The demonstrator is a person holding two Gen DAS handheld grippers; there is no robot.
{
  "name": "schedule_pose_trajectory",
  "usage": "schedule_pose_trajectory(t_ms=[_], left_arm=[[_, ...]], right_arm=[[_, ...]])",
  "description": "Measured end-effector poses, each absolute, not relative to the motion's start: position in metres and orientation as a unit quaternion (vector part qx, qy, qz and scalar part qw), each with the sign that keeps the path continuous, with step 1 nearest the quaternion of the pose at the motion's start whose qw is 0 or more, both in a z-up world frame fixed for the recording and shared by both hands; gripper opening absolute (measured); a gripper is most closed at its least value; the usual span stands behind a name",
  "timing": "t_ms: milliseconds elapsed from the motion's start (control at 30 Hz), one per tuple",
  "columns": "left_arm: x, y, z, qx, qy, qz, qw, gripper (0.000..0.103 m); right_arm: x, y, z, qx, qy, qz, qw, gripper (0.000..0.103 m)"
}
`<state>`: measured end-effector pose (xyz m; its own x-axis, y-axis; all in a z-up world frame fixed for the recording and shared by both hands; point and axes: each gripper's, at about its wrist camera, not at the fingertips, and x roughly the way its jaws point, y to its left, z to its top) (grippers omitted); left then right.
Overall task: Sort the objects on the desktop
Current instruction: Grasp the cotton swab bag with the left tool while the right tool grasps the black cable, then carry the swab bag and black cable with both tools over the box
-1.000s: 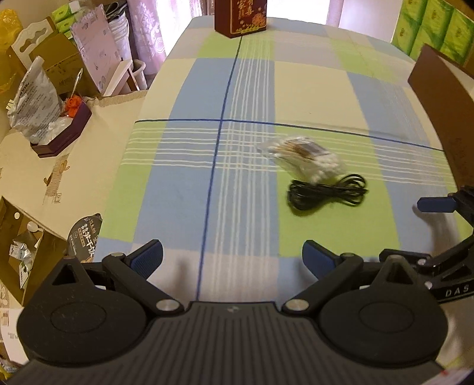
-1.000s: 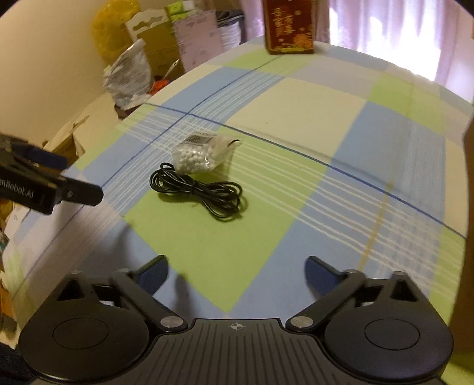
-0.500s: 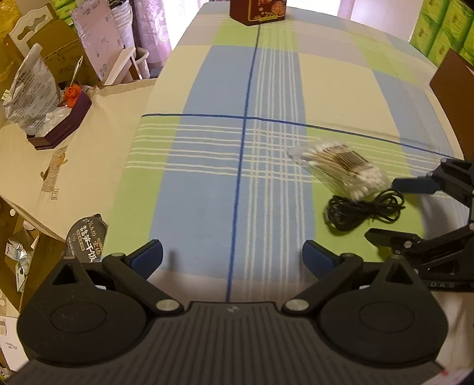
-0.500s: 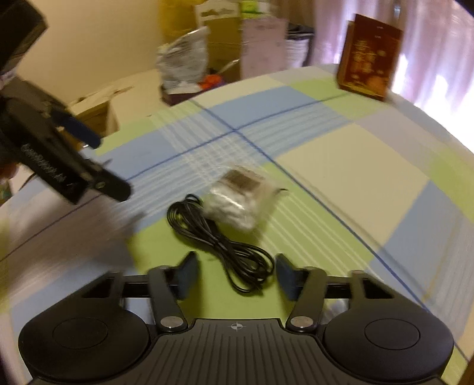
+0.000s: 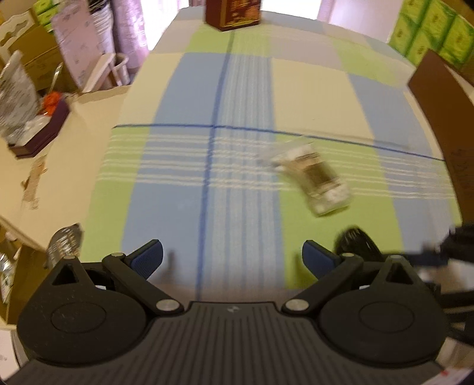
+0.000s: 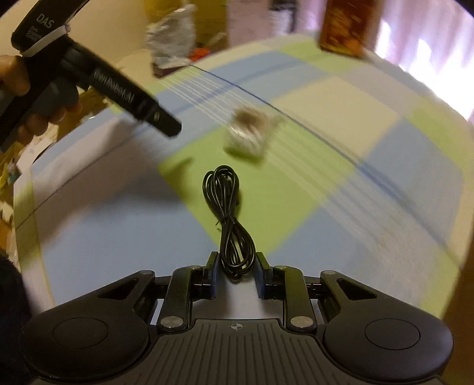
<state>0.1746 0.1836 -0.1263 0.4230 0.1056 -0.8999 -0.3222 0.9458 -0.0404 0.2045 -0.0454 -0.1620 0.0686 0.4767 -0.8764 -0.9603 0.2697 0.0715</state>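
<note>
While the right gripper [image 6: 235, 274] narrows, its jaws closing, the near loop of the black cable [image 6: 229, 219] lies between its two fingers, and a thin gap can be seen on either side of the loop, so the pads do not yet press it. The rest of the cable runs straight ahead of the jaws over the checked cloth [image 6: 311, 183], twisted at its middle. Farther ahead and a little to the right of that line lies the clear bag [image 6: 250, 133] of cotton swabs, blurred, apart from the cable. Left of and above the right jaws, the left gripper's finger [image 6: 161, 120] reaches in, held by a hand [image 6: 17, 86].

In the left wrist view, the left gripper [image 5: 232, 259] stands released, jaws wide, with only cloth between them. The bag [image 5: 315, 177] lies ahead and right of these jaws. The cable [image 5: 357, 244] shows as a dark coil just behind the right finger, half hidden by it. The right gripper [image 5: 438, 254] is a blur at the far right. A brown box [image 5: 234, 13] stands far ahead.
</note>
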Motion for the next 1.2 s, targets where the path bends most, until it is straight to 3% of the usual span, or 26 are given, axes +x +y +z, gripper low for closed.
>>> schedule_pose_trajectory(t_ms=[467, 600, 667, 700, 833, 933, 1200], left_arm=[[0.262, 0.143, -0.143, -0.057, 0.502, 0.080, 0.859, 0.094], [0.276, 0.144, -0.157, -0.050, 0.515, 0.074, 0.852, 0.076], [0.274, 0.145, -0.163, -0.041, 0.514, 0.070, 0.854, 0.072], [0.272, 0.145, -0.163, -0.035, 0.510, 0.064, 0.857, 0.066], [0.257, 0.146, -0.158, -0.030, 0.501, 0.035, 0.864, 0.032], [0.241, 0.145, -0.156, -0.036, 0.508, 0.020, 0.861, 0.027], [0.190, 0.115, -0.150, -0.006, 0.533, -0.004, 0.846, 0.031]], right_arm=[[0.238, -0.114, -0.154, -0.125, 0.504, 0.321, 0.792, 0.021], [0.239, -0.115, -0.152, -0.103, 0.512, 0.327, 0.787, 0.027], [0.238, -0.115, -0.152, -0.108, 0.508, 0.333, 0.787, 0.051], [0.235, -0.119, -0.150, -0.110, 0.503, 0.335, 0.789, 0.056], [0.237, -0.116, -0.150, -0.116, 0.494, 0.345, 0.790, 0.058], [0.237, -0.114, -0.151, -0.122, 0.490, 0.352, 0.788, 0.058], [0.241, -0.109, -0.158, -0.155, 0.475, 0.359, 0.788, 0.058]])
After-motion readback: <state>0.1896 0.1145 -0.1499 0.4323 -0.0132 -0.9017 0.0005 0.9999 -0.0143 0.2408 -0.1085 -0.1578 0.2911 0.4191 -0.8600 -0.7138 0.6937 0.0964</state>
